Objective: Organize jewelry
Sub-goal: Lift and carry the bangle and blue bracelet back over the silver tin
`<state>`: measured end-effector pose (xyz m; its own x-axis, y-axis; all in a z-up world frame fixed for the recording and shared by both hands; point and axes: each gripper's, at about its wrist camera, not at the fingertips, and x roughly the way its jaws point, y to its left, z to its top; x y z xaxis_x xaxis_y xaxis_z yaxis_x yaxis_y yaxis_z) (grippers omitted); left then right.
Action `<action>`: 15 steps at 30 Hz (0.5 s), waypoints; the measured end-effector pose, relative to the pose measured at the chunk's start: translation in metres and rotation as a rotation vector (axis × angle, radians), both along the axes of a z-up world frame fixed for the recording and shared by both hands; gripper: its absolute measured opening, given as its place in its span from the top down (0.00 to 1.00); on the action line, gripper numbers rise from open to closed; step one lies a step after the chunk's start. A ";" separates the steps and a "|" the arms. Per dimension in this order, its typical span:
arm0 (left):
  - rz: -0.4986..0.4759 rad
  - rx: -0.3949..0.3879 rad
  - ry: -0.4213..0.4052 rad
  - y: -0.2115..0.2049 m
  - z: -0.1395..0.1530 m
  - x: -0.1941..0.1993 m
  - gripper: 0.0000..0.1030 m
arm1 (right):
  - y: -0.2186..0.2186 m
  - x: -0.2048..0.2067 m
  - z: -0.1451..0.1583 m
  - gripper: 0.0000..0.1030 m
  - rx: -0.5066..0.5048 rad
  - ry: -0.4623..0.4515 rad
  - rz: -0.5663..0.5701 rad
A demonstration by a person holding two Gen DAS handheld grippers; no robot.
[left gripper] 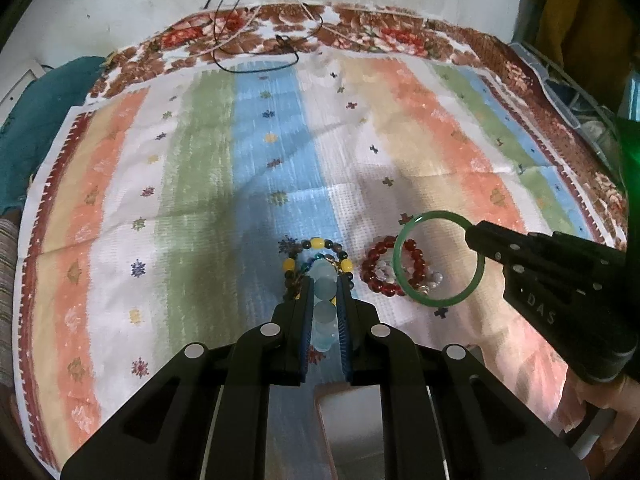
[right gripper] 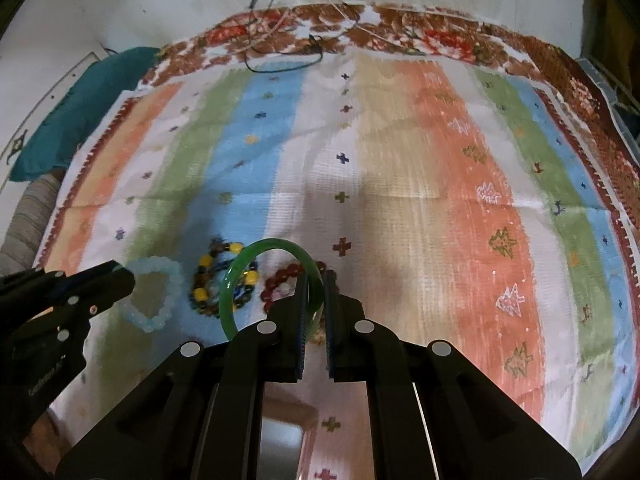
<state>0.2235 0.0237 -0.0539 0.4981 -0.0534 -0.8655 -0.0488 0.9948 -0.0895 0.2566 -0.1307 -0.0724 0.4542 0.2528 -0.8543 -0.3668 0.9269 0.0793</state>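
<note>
Pinched between the pressed-together jaws of the left gripper (left gripper: 324, 280) is a pale blue bead bracelet (left gripper: 323, 304), seen edge-on in the left wrist view as a stack of beads; only the right wrist view shows its whole loop (right gripper: 154, 300) hanging off that gripper's tip (right gripper: 130, 278). Likewise, the right gripper (right gripper: 316, 280) is closed on a green bangle (right gripper: 264, 252), whose lower arc is hidden behind the fingers there, while the left wrist view shows the full ring (left gripper: 438, 258) held at the gripper's tip (left gripper: 470, 236). Just beyond, 2 bracelets are left lying on the striped cloth (left gripper: 420, 168): a yellow-and-dark beaded bracelet (left gripper: 316, 246), partly covered by the held beads, and a red bead bracelet (left gripper: 374, 266) with pale beads inside it that are hard to make out. At the far edge, thin dark cords (left gripper: 256, 52) are seen, cut off at the frame's top.
</note>
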 end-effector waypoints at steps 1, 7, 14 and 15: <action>0.002 -0.002 -0.004 0.000 0.001 -0.002 0.89 | 0.000 -0.004 0.002 0.92 0.000 -0.007 0.005; 0.010 -0.018 -0.009 -0.001 0.005 -0.018 0.89 | -0.002 -0.023 0.012 0.92 -0.015 -0.044 0.020; 0.007 -0.033 -0.040 -0.006 0.017 -0.035 0.89 | -0.010 -0.039 0.019 0.92 0.003 -0.054 0.029; 0.004 -0.039 -0.043 -0.007 0.019 -0.037 0.89 | -0.010 -0.042 0.020 0.92 0.005 -0.056 0.029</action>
